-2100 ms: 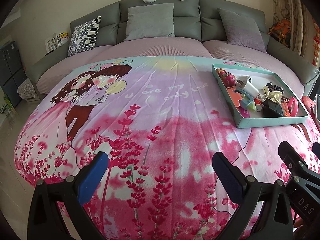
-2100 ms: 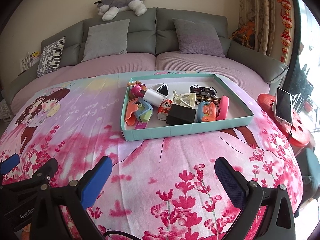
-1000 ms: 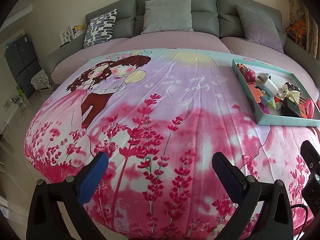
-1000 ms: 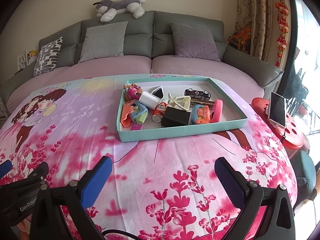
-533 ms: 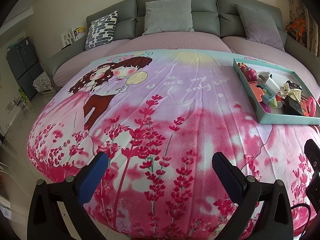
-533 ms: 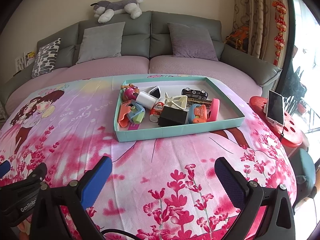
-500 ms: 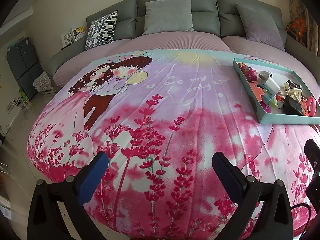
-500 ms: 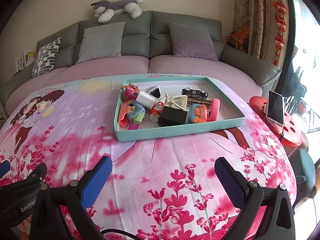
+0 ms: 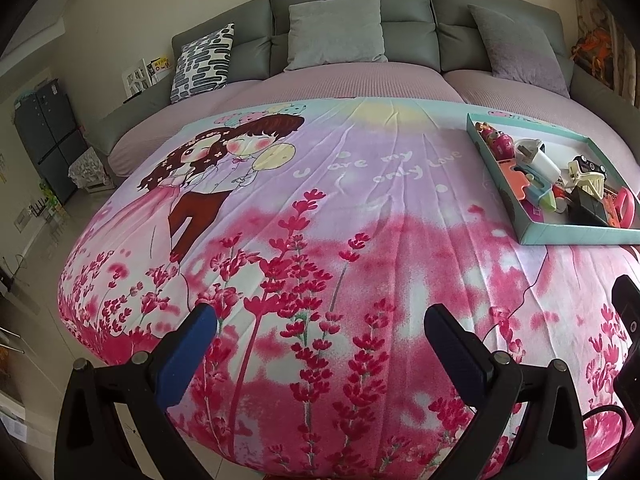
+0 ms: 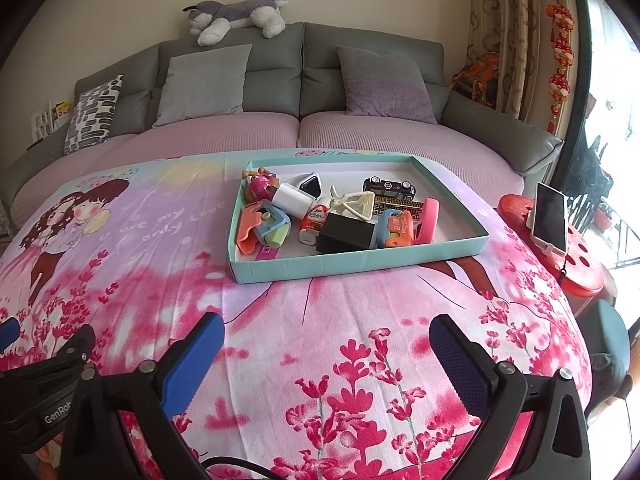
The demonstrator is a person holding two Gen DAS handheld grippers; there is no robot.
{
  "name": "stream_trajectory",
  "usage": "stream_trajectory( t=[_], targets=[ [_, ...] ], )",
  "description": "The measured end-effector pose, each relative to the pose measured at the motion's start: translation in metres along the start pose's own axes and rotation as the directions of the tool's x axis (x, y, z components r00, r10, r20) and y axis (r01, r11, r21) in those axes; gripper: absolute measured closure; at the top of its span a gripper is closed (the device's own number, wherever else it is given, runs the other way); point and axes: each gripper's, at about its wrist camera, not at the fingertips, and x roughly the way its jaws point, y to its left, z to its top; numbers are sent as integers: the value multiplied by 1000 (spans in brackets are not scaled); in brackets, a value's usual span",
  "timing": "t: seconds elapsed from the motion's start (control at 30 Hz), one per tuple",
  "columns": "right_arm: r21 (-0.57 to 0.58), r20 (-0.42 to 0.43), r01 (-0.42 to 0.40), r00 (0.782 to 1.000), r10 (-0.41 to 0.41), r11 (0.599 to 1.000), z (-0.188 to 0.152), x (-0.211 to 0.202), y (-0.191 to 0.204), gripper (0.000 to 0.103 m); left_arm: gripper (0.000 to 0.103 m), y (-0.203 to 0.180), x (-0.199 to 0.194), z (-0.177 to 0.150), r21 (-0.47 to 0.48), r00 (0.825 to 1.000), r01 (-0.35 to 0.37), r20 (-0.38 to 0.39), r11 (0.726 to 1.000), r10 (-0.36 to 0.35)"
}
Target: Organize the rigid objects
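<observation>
The small rigid objects all lie jumbled in the shallow teal tray (image 10: 360,266): a black box (image 10: 346,233), a white charger block (image 10: 294,200), a toy car (image 10: 389,189), a cream clip (image 10: 354,205), an orange and blue toy (image 10: 264,226) and a pink piece (image 10: 427,220), touching and overlapping, none on the flowered cloth (image 10: 320,320) of the table. The tray sits ahead of the right hand-held gripper (image 10: 326,356), and far off to the front right of the left hand-held gripper (image 9: 320,344). Both hold their jaws wide apart with nothing between them, low over the near edge of the cloth. Judging by this, the scene fits either things gathered into the tray and done, or a heap awaiting sorting out; the pictures do not settle which.
</observation>
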Motion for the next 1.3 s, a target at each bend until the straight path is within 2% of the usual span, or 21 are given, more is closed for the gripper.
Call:
stream_trajectory(
  t=[0.67, 1.3],
  targets=[
    [5, -15, 3, 1000, -3, 1000, -1, 3, -2, 0, 0, -1, 6, 0, 9, 1000, -11, -22, 1000, 11],
    [0, -21, 5, 1000, -5, 1000, -1, 4, -2, 0, 0, -5, 0, -1, 31, 1000, 14, 2, 999, -14]
  ],
)
